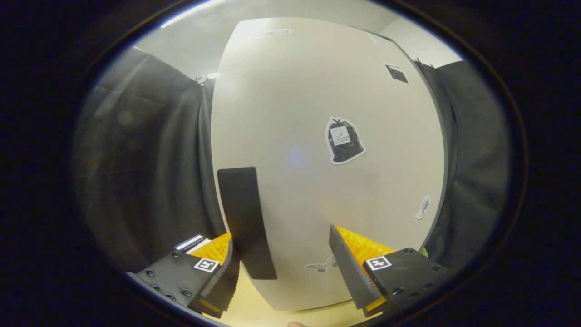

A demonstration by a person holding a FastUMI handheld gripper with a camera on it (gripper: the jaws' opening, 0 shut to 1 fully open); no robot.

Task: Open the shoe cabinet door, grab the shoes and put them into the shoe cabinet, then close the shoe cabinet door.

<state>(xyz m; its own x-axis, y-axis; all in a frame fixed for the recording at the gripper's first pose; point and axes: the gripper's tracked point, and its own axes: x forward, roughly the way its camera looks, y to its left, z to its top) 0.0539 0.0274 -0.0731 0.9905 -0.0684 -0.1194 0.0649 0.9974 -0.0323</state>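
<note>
from left to right, my gripper [290, 277] hangs spread wide and pinching nothing, its left finger just beside the dark upright handle [245, 222] whose long axis runs vertically up the closed shoe cabinet door [317, 91], straight ahead between and beyond both fingers, so i judge the handle nearer my left finger.

We see dark cloth walls [145, 172] hanging in folds on the left of the frame, and more of the dark cloth [476, 150] on the right. Above them, a pale ceiling [195, 41] catches a bright strip of light [186, 13] at upper left. At the bottom lies a yellowish floor [254, 313].
</note>
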